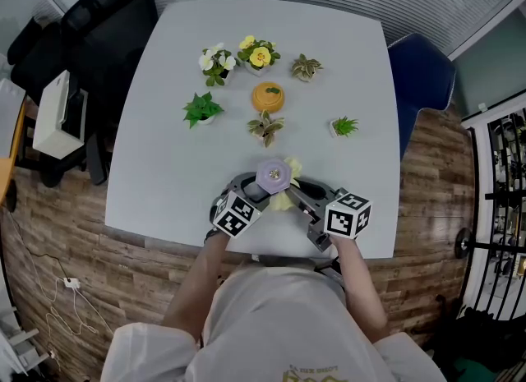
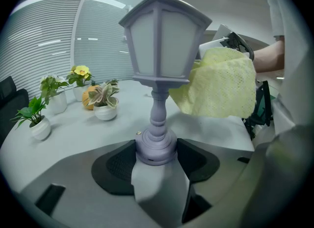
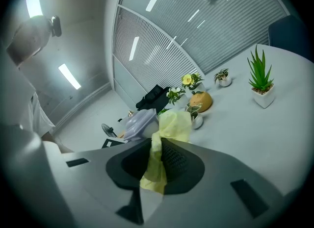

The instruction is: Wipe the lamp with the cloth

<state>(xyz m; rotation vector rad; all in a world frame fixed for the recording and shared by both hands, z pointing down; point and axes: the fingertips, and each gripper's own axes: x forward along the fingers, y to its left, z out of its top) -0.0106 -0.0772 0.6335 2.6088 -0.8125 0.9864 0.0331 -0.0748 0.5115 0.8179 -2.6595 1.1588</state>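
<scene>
Low in the head view's centre, left gripper (image 2: 158, 152) clamps the base of the lilac lantern lamp (image 2: 159, 40), right gripper (image 3: 156, 161) pinching the yellow cloth (image 2: 221, 85) at its shade, and one hard sideways swipe could twist it loose.

Setting: office meeting room.
- Pale grey square table (image 1: 164, 167), laminate top.
- Black padded swivel office chair (image 1: 99, 27) beside the table; blue upholstered chair (image 1: 423, 76) at the opposite side.
- Glazed partition walls with white horizontal blinds (image 2: 44, 40).
- Brown wood-plank floor (image 1: 123, 290).
- Long ceiling strip light (image 3: 68, 76).
</scene>
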